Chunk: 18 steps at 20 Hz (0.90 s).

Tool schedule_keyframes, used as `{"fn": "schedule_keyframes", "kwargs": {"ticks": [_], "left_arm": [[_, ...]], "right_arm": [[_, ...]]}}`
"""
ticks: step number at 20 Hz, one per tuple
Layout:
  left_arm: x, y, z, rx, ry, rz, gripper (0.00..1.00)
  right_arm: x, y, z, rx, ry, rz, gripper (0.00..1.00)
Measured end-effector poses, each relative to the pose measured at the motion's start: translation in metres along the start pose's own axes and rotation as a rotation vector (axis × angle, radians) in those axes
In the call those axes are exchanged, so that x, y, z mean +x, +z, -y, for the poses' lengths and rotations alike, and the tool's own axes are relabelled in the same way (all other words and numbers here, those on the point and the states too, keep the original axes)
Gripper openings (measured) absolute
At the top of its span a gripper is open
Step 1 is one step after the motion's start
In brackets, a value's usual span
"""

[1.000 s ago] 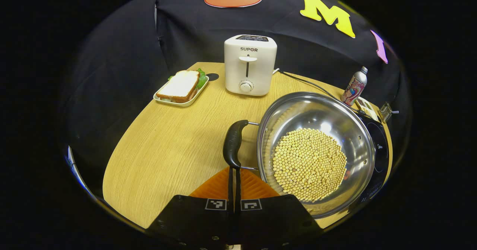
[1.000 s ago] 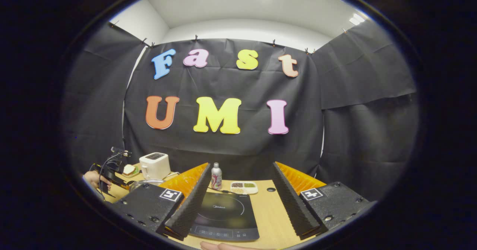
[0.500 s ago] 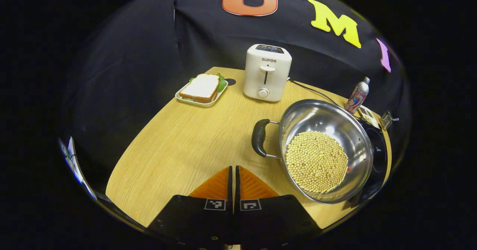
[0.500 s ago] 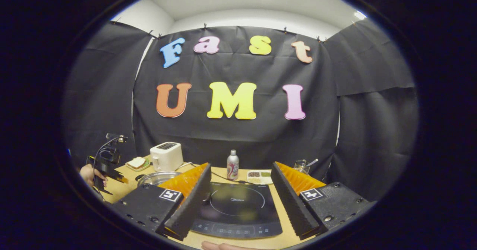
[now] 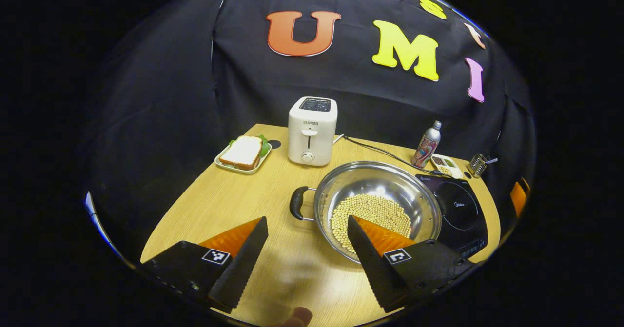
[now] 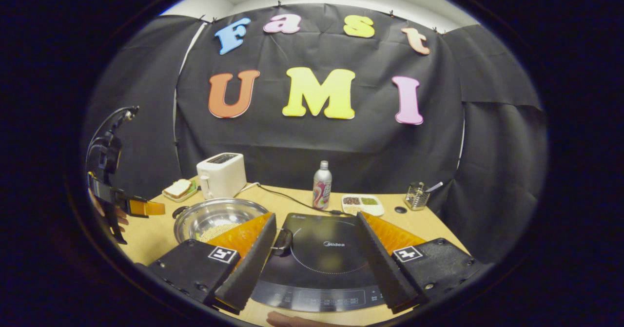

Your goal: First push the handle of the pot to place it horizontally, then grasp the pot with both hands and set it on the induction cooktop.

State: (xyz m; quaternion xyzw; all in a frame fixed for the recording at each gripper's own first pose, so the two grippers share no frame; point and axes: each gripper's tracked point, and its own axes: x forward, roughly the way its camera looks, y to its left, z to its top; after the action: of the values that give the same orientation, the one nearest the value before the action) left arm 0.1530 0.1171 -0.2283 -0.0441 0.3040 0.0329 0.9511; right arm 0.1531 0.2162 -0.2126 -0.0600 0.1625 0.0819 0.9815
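Booth: black cloth walls around a pale wooden table (image 5: 229, 205), which carries everything in play.

Pot: the steel pot (image 5: 378, 209) sits on the table just left of the induction cooktop (image 5: 458, 210), its rim seeming to reach the cooktop's near edge. It holds a layer of yellow beans (image 5: 370, 215), so it should travel level.

Handles: the black near handle (image 5: 295, 203) points out to the pot's left, away from the cooktop. In the right gripper view a second handle (image 6: 282, 241) sits on the cooktop side, so the two look lined up side to side. I judge the push step done.

Left gripper: the left gripper (image 5: 307, 249) hangs above the table in front of the pot, its fingers spread wide with nothing between them, placed as if to come in on the near handle.

Right gripper: the right gripper (image 6: 317, 254) hovers low over the cooktop's front, its fingers equally wide apart and empty, with the far handle just by its left finger.

Hedge: whether the pot's far rim overlaps the cooktop is hard to tell through the fisheye bend.

Bystanders: toaster (image 5: 312, 130), sandwich plate (image 5: 242, 154) and bottle (image 5: 427, 144) stand behind, well off the short path to the cooktop.

Next: each gripper closes on its handle, then a level lift rightward.
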Motion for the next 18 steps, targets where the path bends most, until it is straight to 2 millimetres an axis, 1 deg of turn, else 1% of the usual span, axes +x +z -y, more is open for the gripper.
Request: {"fn": "schedule_keyframes", "kwargs": {"ticks": [1, 4, 7, 10, 12, 13, 14, 15, 18], "left_arm": [[0.003, 0.001, -0.001, 0.006, 0.001, -0.001, 0.98], [0.018, -0.002, -0.003, 0.013, 0.005, -0.020, 0.98], [0.042, -0.005, -0.011, 0.017, 0.034, -0.042, 0.98], [0.067, -0.011, -0.011, 0.004, 0.029, -0.072, 0.98], [0.081, -0.017, -0.013, 0.022, 0.036, -0.099, 0.98], [0.087, -0.020, -0.014, 0.036, 0.036, -0.110, 0.98], [0.093, -0.023, -0.015, 0.049, 0.043, -0.118, 0.98], [0.099, -0.024, -0.019, 0.057, 0.053, -0.120, 0.98], [0.116, -0.027, -0.023, 0.058, 0.059, -0.129, 0.98]], "right_arm": [[0.009, -0.002, -0.006, 0.005, 0.016, -0.013, 0.99], [0.036, -0.013, -0.015, 0.003, 0.030, -0.058, 1.00], [0.064, -0.029, -0.025, 0.006, 0.040, -0.114, 0.99], [0.098, -0.048, -0.032, 0.012, 0.047, -0.170, 0.99], [0.116, -0.062, -0.038, 0.018, 0.054, -0.207, 0.99], [0.124, -0.070, -0.042, 0.019, 0.060, -0.231, 1.00], [0.132, -0.077, -0.046, 0.022, 0.066, -0.249, 0.99], [0.138, -0.084, -0.048, 0.017, 0.058, -0.275, 1.00], [0.154, -0.101, -0.052, 0.017, 0.034, -0.316, 1.00]]}}
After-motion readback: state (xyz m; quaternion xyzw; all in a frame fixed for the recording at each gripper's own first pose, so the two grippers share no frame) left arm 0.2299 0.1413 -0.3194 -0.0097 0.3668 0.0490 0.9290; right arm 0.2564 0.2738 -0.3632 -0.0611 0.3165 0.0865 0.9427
